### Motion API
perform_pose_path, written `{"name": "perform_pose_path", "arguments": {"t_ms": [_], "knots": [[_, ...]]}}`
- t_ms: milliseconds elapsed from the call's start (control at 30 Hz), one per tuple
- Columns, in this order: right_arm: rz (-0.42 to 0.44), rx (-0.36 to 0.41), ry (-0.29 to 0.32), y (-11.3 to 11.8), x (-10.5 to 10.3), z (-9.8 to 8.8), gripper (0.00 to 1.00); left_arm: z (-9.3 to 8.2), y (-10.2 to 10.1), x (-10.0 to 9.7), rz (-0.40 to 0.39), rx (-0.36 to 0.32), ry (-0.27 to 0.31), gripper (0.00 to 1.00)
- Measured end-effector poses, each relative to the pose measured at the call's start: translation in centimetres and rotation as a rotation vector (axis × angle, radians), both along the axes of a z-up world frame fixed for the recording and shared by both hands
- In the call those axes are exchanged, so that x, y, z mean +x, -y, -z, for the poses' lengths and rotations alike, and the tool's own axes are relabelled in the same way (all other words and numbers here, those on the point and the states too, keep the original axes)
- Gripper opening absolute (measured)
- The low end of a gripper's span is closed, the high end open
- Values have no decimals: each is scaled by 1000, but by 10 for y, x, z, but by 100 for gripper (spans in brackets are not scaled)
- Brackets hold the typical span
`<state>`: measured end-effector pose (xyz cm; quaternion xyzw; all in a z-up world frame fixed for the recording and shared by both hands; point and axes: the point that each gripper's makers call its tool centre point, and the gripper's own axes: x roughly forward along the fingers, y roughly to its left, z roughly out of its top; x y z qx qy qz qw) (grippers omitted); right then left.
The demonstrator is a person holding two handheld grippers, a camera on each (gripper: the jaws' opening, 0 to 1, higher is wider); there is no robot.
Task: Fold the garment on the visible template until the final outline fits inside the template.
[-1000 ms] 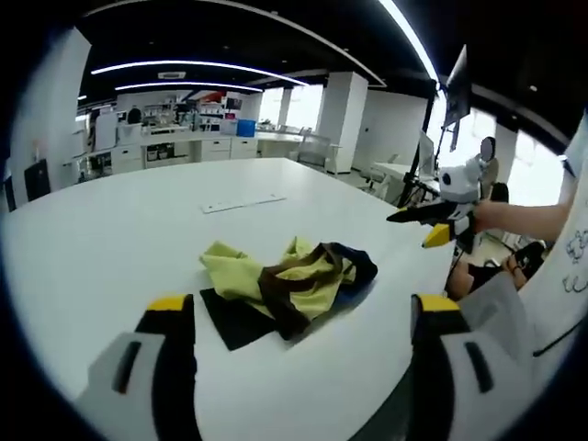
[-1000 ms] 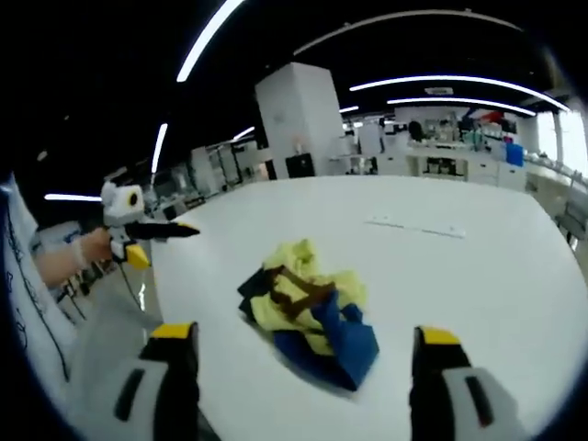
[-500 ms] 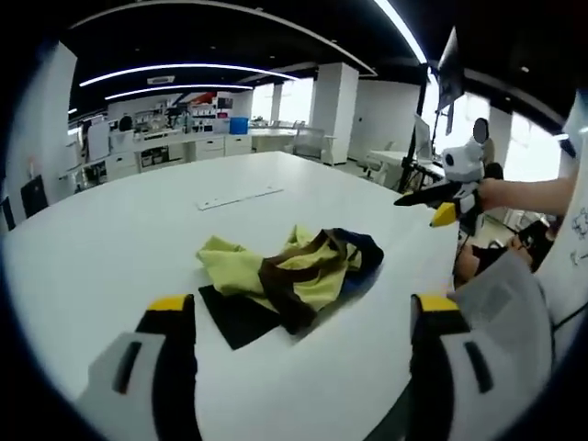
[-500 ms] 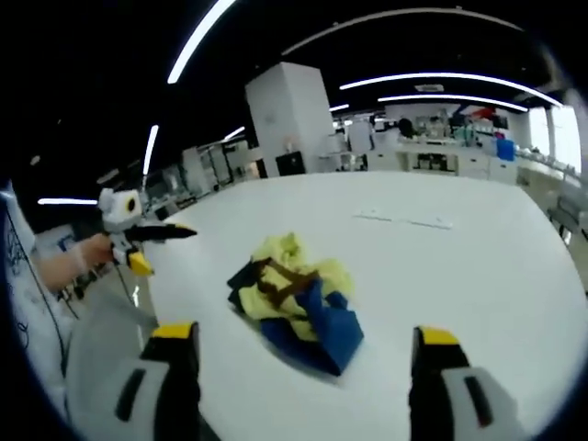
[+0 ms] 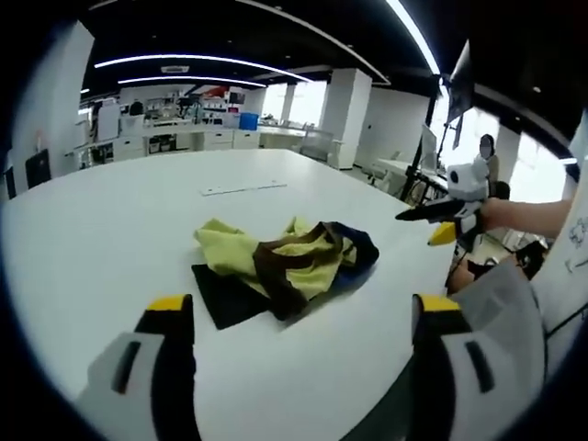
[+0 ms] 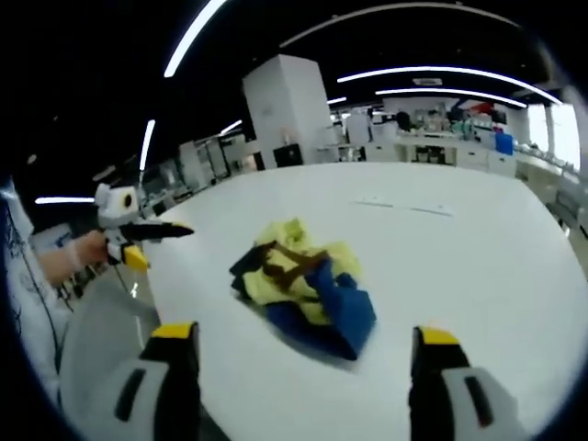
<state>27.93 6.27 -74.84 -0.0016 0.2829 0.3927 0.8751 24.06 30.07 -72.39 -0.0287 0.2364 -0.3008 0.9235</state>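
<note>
You held both grippers above the near edge of a large white table (image 5: pixel 110 230), with nothing between either pair of jaws.

In the left gripper view, your left gripper (image 5: pixel 299 317) stood wide, its two yellow-tipped jaws rising at the bottom of the picture, one on each side of the garment (image 5: pixel 289 262). The garment lay crumpled in a heap on the table, ahead of the jaws and apart from them. It was pale yellow with brown bands and a dark blue part toward the right. A flat black sheet, the template (image 5: pixel 225 296), lay under the heap's near left side, one corner showing toward you. A thin pale strip (image 5: pixel 243 188) lay farther back on the table, well apart from the garment. Your right gripper (image 5: pixel 441 216) came in from the right, held in your hand (image 5: pixel 524 216) over the table's edge; from that side I could not tell how its jaws stood.

In the right gripper view, your right gripper (image 6: pixel 299 335) was spread wide too, with the garment (image 6: pixel 308 285) ahead between its jaws and untouched. Here the blue part lay nearest you, with yellow and brown behind it. Your left gripper (image 6: pixel 138 234) came in from the left, pointing over the table's edge. An open office with counters and white pillars lay beyond the table.
</note>
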Motion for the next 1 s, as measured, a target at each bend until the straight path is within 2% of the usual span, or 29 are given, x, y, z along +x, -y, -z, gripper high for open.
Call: {"name": "perform_pose_path", "arguments": {"t_ms": [233,600,800,1000], "knots": [[4,-9,4,3,3,-4,96,-3,-19,4,-25,3,14,94],[47,24,3,8,-3,-6,96,1,-18,2,-1,36,8,94],[49,14,-9,11,-4,-2,95,3,-10,0,13,45,3,94],[36,15,-16,7,-8,-1,95,2,-11,1,15,43,11,94]]}}
